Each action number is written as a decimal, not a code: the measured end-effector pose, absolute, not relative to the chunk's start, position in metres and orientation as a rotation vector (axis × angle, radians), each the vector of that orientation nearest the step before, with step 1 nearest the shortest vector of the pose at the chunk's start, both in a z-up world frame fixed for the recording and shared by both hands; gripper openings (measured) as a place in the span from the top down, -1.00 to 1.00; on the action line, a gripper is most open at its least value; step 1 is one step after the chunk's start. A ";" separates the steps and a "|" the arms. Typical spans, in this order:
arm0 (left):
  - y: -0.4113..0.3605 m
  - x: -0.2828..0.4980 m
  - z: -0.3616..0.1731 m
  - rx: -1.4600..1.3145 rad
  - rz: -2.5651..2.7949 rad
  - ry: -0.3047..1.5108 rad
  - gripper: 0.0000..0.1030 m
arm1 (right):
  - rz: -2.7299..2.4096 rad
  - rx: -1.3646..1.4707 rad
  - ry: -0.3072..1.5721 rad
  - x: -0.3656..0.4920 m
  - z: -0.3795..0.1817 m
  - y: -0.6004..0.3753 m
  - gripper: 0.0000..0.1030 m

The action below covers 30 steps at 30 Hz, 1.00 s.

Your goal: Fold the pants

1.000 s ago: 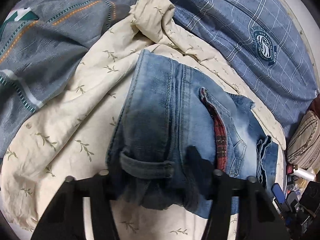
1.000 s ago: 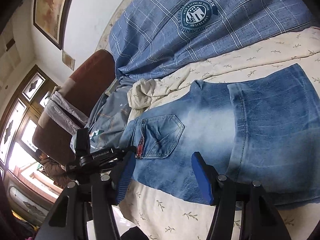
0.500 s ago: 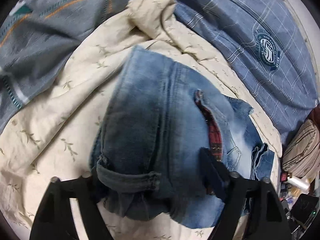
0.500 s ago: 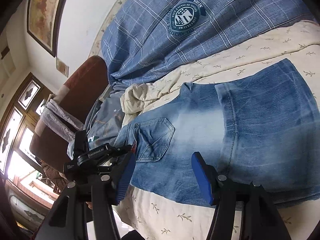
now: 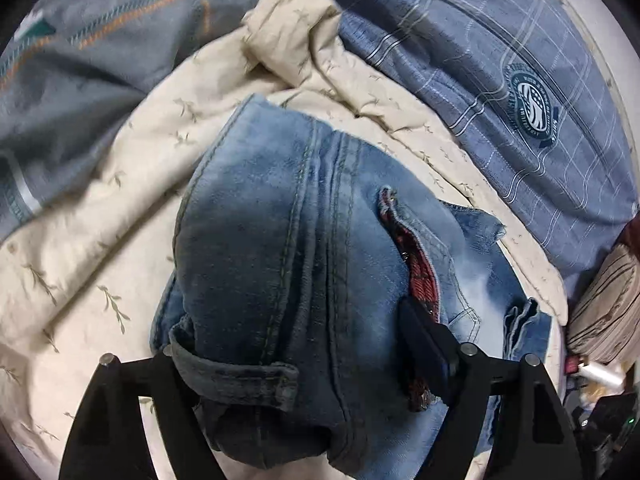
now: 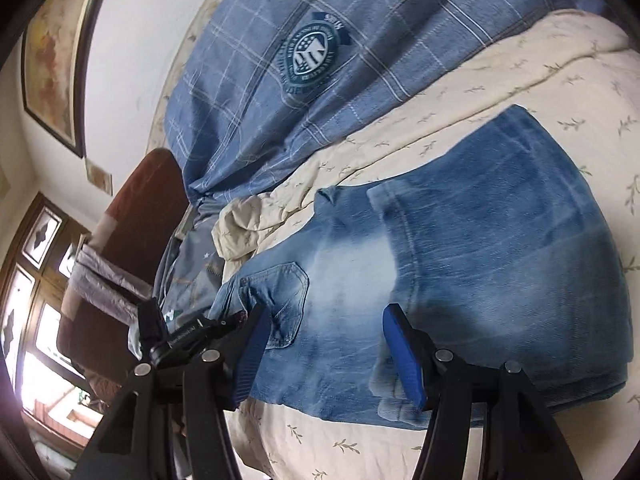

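Note:
Faded blue jeans (image 6: 460,264) lie partly folded on a cream sheet (image 6: 540,76). In the left wrist view the waistband end of the jeans (image 5: 288,272), with a red plaid lining (image 5: 420,272), bulges up between the fingers of my left gripper (image 5: 296,360). The jaws are wide apart with the denim bunched between them; the left finger is hidden under the cloth. My right gripper (image 6: 322,352) is open, hovering just over the near edge of the jeans beside the back pocket (image 6: 288,300). The left gripper (image 6: 188,332) shows at the waistband in the right wrist view.
A blue plaid duvet with a round crest (image 5: 532,108) lies beyond the jeans. A grey patterned blanket (image 5: 80,80) is at the left. A striped cushion (image 5: 608,304) and small clutter sit at the bed's right edge. A brown headboard (image 6: 132,216) and window are at far left.
My left gripper's jaws have spread wider and it has pushed further into the waistband, lifting and bunching the denim. My right gripper has barely shifted and stays open.

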<state>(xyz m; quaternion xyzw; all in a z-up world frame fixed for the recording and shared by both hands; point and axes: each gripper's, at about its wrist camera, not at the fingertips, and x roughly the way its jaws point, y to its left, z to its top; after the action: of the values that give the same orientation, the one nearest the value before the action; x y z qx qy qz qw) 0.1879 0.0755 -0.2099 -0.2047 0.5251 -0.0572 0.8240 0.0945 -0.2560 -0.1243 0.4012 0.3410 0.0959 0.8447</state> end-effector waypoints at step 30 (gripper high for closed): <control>0.000 0.143 -0.114 -0.069 -0.280 0.819 0.63 | 0.063 0.926 0.642 0.080 -0.122 -0.306 -0.19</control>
<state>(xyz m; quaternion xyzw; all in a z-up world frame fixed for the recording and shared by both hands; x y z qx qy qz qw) 0.1433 0.0003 -0.1141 -0.0334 0.3966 -0.1357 0.9073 0.0802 -0.3063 -0.1221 0.4389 0.3043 0.0298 0.8449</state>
